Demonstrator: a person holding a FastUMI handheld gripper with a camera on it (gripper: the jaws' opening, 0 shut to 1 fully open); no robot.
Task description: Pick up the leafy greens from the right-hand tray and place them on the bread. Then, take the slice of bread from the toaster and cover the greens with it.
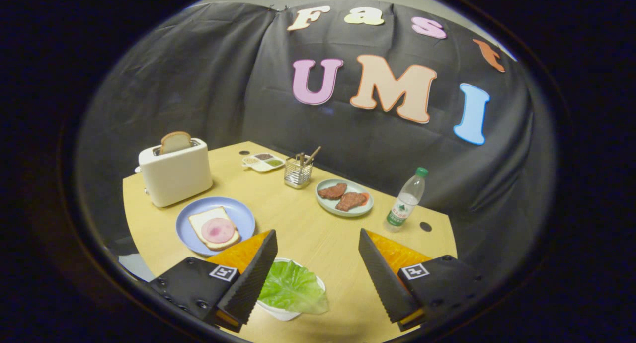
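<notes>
The tool (318, 263) hangs wide open, the lettuce leaf (290, 286) in its white dish (288, 313) lying low between the fingers, hard against the left one.

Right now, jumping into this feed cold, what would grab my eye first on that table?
The crinkly green lettuce leaf in its small white dish, lying between the open gripper fingers, close to the left one. Beyond the left finger, a round blue plate carries a white bread slice topped with pink ham. Behind that plate stands the cream toaster with a brown-crusted bread slice sticking up from its slot.
</notes>
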